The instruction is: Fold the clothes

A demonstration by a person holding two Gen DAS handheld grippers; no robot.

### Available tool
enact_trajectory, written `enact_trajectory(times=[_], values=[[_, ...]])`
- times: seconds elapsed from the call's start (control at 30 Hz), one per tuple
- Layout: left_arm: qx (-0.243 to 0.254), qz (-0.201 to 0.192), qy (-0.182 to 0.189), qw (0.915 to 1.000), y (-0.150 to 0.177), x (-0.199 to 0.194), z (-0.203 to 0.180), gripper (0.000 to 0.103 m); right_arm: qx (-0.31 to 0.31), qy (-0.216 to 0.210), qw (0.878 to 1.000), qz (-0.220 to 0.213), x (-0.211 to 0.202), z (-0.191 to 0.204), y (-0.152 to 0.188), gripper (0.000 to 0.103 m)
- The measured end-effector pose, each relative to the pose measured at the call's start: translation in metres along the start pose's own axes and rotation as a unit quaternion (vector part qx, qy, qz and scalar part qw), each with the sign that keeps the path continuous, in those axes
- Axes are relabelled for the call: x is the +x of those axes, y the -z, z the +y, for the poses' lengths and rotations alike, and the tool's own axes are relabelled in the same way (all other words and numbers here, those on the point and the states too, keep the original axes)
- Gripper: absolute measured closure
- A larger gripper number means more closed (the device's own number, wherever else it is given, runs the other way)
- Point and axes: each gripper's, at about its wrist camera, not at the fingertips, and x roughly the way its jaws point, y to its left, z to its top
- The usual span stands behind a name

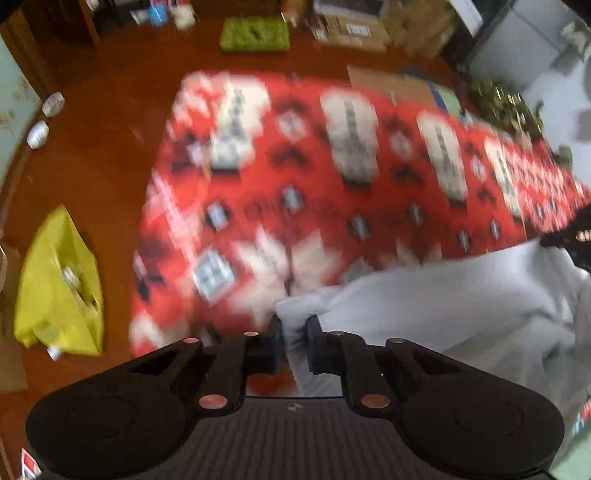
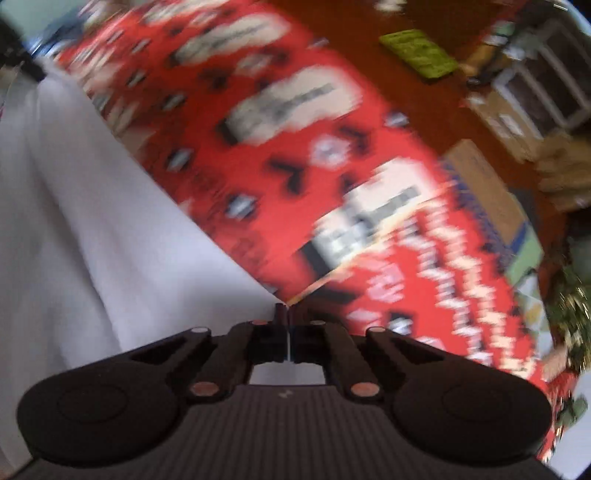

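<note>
A white garment (image 1: 461, 306) hangs in the air above a red patterned blanket (image 1: 314, 192). In the left wrist view my left gripper (image 1: 294, 325) is shut on a bunched corner of that garment, the cloth filling the gap between the fingers. In the right wrist view the white garment (image 2: 74, 221) spreads to the left, and my right gripper (image 2: 285, 314) is shut on its pointed corner, the fingers nearly touching. The red blanket (image 2: 277, 147) lies beyond it. Both views are blurred by motion.
A yellow plastic bag (image 1: 59, 288) lies on the brown floor (image 1: 110, 166) at the left. A green mat (image 1: 255, 33) and cardboard boxes (image 1: 354, 26) stand beyond the blanket. Flat cardboard (image 2: 484, 184) and a plant (image 2: 569, 306) lie at the right.
</note>
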Motion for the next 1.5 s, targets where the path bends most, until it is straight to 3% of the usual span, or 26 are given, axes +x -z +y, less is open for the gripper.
enact_trajectory(times=[0.23, 0.37, 0.53, 0.6, 0.63, 0.7, 0.83, 0.9, 0.97, 1.07, 1.23, 1.37, 1.5], values=[[0.010, -0.085, -0.029, 0.9959, -0.077, -0.010, 0.016, 0.092, 0.073, 0.059, 0.994, -0.058, -0.020, -0.054, -0.060, 0.103], [0.055, -0.111, -0.054, 0.9908, -0.122, 0.001, 0.025, 0.092, 0.077, 0.077, 0.990, -0.085, -0.015, -0.069, -0.101, 0.103], [0.048, -0.082, -0.059, 0.9937, -0.159, 0.039, 0.049, 0.091, 0.095, 0.080, 0.990, -0.071, 0.024, -0.073, -0.133, 0.102], [0.040, -0.068, -0.058, 0.9952, -0.163, 0.053, 0.054, 0.085, 0.099, 0.085, 0.989, -0.063, 0.037, -0.070, -0.135, 0.102], [0.035, -0.067, -0.061, 0.9952, -0.161, 0.055, 0.055, 0.077, 0.104, 0.088, 0.989, -0.064, 0.040, -0.068, -0.134, 0.100], [0.030, -0.071, -0.072, 0.9944, -0.155, 0.050, 0.056, 0.071, 0.123, 0.087, 0.986, -0.074, 0.035, -0.064, -0.129, 0.078], [0.013, -0.064, -0.059, 0.9961, -0.124, 0.028, 0.068, 0.064, 0.142, 0.088, 0.979, -0.113, 0.005, -0.047, -0.113, 0.059], [-0.012, -0.053, -0.045, 0.9975, -0.099, 0.015, 0.079, 0.062, 0.141, 0.092, 0.975, -0.143, -0.017, -0.031, -0.102, 0.043], [-0.031, -0.038, -0.031, 0.9983, -0.070, 0.004, 0.088, 0.059, 0.135, 0.099, 0.971, -0.169, -0.037, -0.008, -0.091, 0.042], [-0.062, -0.005, -0.005, 0.9980, -0.018, -0.010, 0.097, 0.059, 0.132, 0.084, 0.972, -0.174, -0.054, 0.029, -0.074, 0.042], [-0.082, 0.070, 0.041, 0.9933, 0.061, -0.018, 0.089, 0.059, 0.167, 0.015, 0.976, -0.136, -0.060, 0.087, -0.050, 0.042], [-0.136, 0.093, 0.063, 0.9844, 0.094, -0.009, 0.093, 0.059, 0.224, -0.023, 0.968, -0.109, -0.058, 0.115, -0.033, 0.042], [-0.207, 0.069, 0.095, 0.9714, 0.096, 0.000, 0.101, 0.062, 0.268, -0.037, 0.958, -0.097, -0.058, 0.128, -0.019, 0.042]])
